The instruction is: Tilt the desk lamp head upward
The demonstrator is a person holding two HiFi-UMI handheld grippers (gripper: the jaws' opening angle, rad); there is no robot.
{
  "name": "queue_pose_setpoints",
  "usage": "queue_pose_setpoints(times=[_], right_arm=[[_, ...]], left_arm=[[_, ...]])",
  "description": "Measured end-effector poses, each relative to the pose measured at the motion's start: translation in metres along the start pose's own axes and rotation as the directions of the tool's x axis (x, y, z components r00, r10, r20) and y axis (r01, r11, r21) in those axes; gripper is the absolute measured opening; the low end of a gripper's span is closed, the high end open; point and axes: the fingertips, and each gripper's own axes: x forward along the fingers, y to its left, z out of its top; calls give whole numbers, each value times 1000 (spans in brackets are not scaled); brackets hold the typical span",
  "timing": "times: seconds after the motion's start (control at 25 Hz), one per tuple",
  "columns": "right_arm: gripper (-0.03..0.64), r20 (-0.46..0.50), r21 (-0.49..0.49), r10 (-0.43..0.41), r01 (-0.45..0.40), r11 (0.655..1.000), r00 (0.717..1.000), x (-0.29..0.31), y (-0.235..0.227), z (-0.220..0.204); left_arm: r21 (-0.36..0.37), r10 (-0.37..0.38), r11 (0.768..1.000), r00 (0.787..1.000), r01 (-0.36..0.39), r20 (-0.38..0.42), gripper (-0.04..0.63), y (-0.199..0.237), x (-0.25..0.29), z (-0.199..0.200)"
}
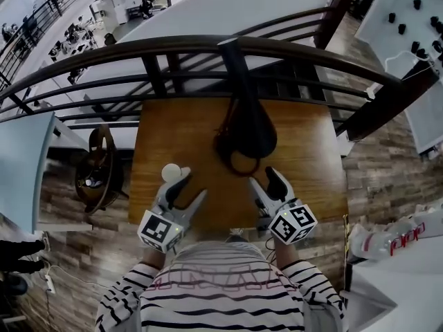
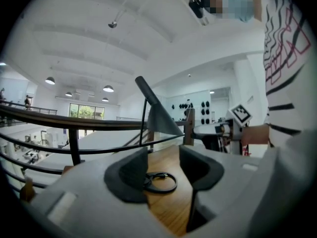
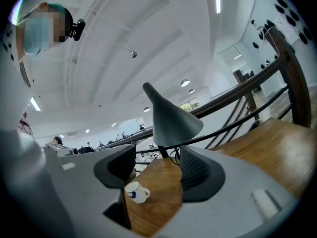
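your left gripper (image 1: 192, 185) and right gripper (image 1: 264, 178) both stand spread and empty, just short of the lamp head (image 1: 249, 133) ahead between them. you're on the approach, i judge; next, pinch the shade's edge and swing it upward.

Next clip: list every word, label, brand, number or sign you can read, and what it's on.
Nothing reads clearly.
Red lettering on the white object at the head view's right edge: too blurred.
Pink outlined lettering on the striped shirt: distorted, unreadable.
Square patterns on the marker cubes of the left tool and right tool: no letters.
Dark mark on the mug: too small.
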Motion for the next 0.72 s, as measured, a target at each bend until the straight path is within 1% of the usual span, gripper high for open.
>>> queue_pose_setpoints(times=[0.12, 0.24, 0.72], right_arm=[[265, -20, 6, 16, -16, 1000, 1000, 2, -17, 1], [265, -33, 9, 52, -52, 999, 998, 6, -28, 7], [265, -87, 30, 191, -189, 981, 978, 18, -55, 16]], left_arm=[[6, 13, 1000, 1000, -13, -12, 195, -3, 16, -4], [13, 33, 999, 999, -32, -25, 195, -3, 34, -5], [26, 144, 989, 989, -144, -31, 195, 14, 90, 0]])
